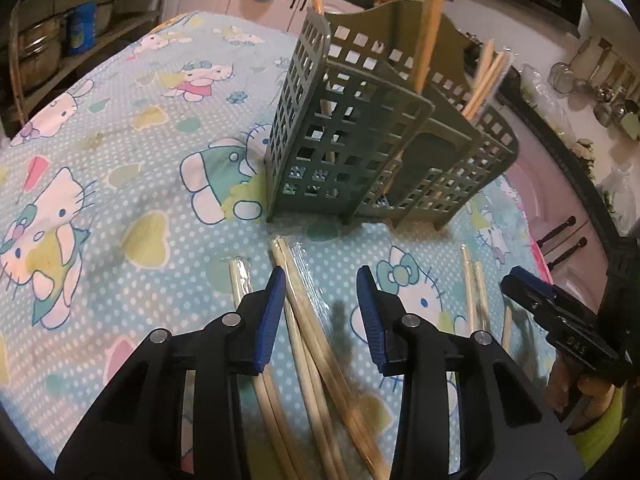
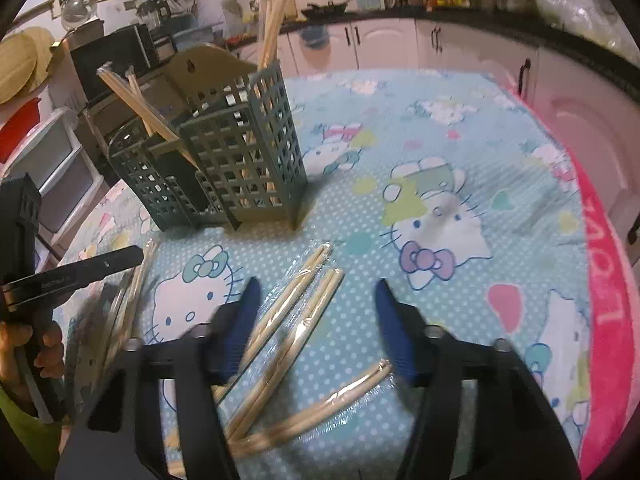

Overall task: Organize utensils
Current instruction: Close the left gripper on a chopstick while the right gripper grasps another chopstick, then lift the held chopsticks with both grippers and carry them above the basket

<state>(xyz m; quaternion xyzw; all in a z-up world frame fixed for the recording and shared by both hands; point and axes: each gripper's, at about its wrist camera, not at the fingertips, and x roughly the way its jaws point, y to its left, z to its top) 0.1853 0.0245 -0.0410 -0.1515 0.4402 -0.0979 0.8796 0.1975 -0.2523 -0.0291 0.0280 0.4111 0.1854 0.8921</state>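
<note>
left gripper (image 1: 321, 300) half-open, wrapped chopsticks (image 1: 316, 344) framed between pads, nothing gripped | right gripper (image 2: 316, 320) wider, over wrapped pairs (image 2: 298, 320), nothing held | green caddy (image 1: 360, 152) seen behind

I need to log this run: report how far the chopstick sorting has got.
Done: several chopstick pairs already stand in the green holder. In hand: nothing yet; the left gripper and right gripper are both open over wrapped chopsticks lying on the tablecloth, pads not pressing. Left: several wrapped pairs on the cloth.
</note>
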